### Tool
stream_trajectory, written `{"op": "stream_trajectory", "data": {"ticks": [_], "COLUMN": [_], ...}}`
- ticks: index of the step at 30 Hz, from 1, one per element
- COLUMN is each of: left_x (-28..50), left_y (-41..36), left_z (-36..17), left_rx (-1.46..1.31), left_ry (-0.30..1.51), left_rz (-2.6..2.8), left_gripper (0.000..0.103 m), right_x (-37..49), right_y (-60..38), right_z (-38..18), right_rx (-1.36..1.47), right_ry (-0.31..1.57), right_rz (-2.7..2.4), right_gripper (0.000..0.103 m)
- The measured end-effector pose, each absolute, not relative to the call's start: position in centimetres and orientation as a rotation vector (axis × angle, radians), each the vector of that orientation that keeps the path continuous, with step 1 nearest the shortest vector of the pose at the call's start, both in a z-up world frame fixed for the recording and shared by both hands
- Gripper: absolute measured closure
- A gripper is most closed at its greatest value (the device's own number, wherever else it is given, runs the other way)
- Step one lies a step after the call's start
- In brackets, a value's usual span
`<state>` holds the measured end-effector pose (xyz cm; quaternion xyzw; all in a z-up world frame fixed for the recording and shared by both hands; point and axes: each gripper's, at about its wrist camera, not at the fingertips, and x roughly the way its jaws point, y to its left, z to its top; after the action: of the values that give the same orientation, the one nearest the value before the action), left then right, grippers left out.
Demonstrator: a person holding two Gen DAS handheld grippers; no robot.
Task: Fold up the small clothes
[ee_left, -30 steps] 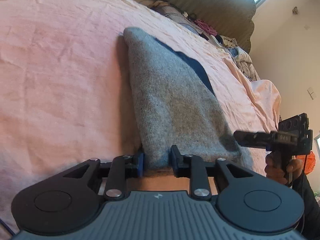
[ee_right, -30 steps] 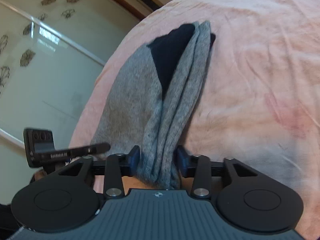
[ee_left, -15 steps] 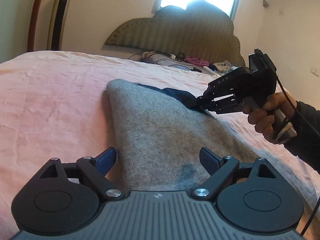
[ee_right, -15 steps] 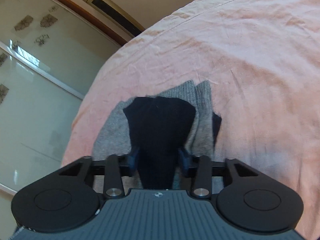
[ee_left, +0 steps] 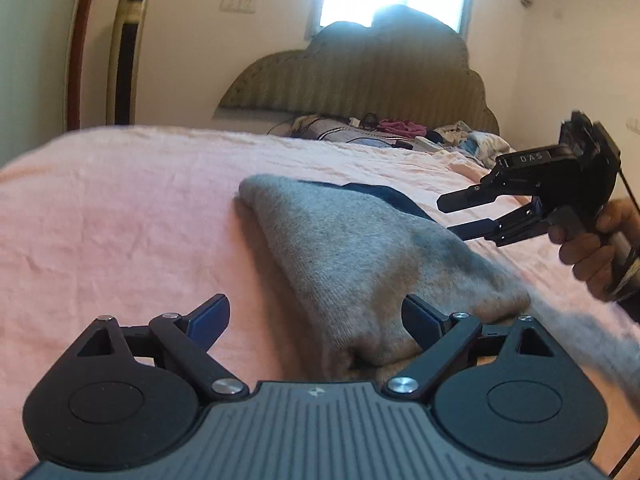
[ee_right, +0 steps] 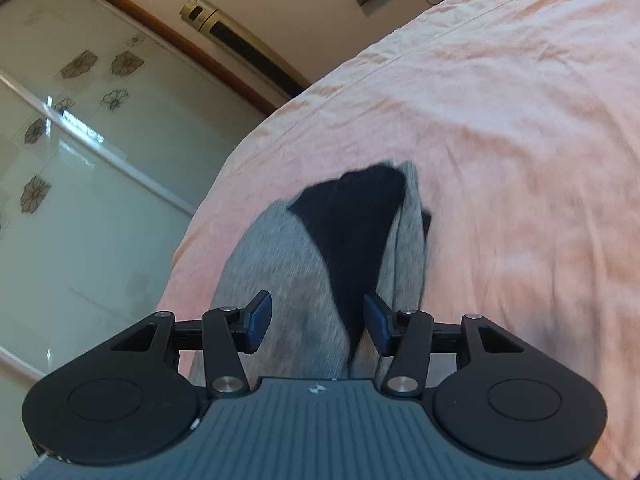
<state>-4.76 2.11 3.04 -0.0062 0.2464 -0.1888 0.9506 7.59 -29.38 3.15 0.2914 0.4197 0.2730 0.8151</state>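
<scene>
A folded grey knit garment (ee_left: 360, 256) with a dark navy part (ee_left: 384, 196) lies on the pink bedsheet (ee_left: 120, 232). My left gripper (ee_left: 316, 320) is open, its jaws wide apart over the garment's near end, holding nothing. My right gripper (ee_right: 318, 320) is open above the garment (ee_right: 276, 280), with the navy part (ee_right: 352, 216) ahead between its fingers. The right gripper also shows in the left wrist view (ee_left: 452, 216), open, held in a hand just above the garment's right edge.
A padded headboard (ee_left: 360, 80) stands at the far end of the bed, with a pile of mixed clothes (ee_left: 392, 128) below it. A glass sliding door (ee_right: 80, 160) and a tall gold floor unit (ee_right: 240, 44) stand beside the bed.
Both grippers have let go of the garment and opened. Both have lifted and pulled back. The garment now lies folded on the sheet.
</scene>
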Motion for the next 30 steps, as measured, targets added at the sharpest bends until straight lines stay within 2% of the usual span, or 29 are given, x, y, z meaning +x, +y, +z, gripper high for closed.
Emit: {"op": "stream_trajectory", "data": {"ticks": [4,7,9,10,11,12,13,14,21,25,27,29,30], "left_x": [-7.4,-7.6,-7.2,-7.0,-6.7,-6.3,-6.1,-6.1,-6.7,-6.0,-6.0,-6.1,-6.2], "left_y": [-0.1,-1.2,-1.3,-1.4,-1.7,-1.8,-1.8,-1.8,-1.8,-1.8,-2.4,-3.0,-3.3], "left_z": [2.8,2.9,3.2,3.2,3.1,2.9,2.7,2.6,2.4,2.5,2.3,2.2,2.1], "left_rx": [0.231,0.288,0.270,0.272,0.293,0.318,0.335,0.342,0.403,0.390,0.423,0.454,0.469], "left_ry": [0.479,0.455,0.449,0.455,0.467,0.481,0.495,0.505,0.522,0.516,0.478,0.449,0.437], "left_rz": [-0.388,-0.369,-0.347,-0.343,-0.335,-0.329,-0.328,-0.330,-0.344,-0.311,-0.315,-0.335,-0.345], "left_gripper": [0.010,0.010,0.010,0.015,0.026,0.032,0.038,0.039,0.038,0.039,0.049,0.080,0.083], "right_x": [3.8,2.5,2.0,1.8,1.6,1.6,1.6,1.6,2.2,1.9,1.9,1.9,1.9], "right_y": [-29.3,-28.8,-28.0,-27.8,-27.6,-27.5,-27.4,-27.2,-27.0,-26.7,-26.9,-27.3,-27.5], "right_z": [3.6,3.0,2.7,2.7,2.8,2.9,3.0,3.0,2.6,2.9,3.7,4.7,5.2], "right_rx": [0.563,0.538,0.483,0.471,0.470,0.470,0.464,0.447,0.443,0.423,0.439,0.470,0.481], "right_ry": [0.907,0.944,0.962,0.961,0.958,0.959,0.962,0.968,0.989,0.961,0.927,0.894,0.881], "right_rz": [0.599,0.615,0.608,0.612,0.619,0.628,0.632,0.630,0.629,0.644,0.649,0.661,0.667], "right_gripper": [0.049,0.049,0.055,0.057,0.061,0.071,0.076,0.079,0.079,0.086,0.087,0.087,0.087]}}
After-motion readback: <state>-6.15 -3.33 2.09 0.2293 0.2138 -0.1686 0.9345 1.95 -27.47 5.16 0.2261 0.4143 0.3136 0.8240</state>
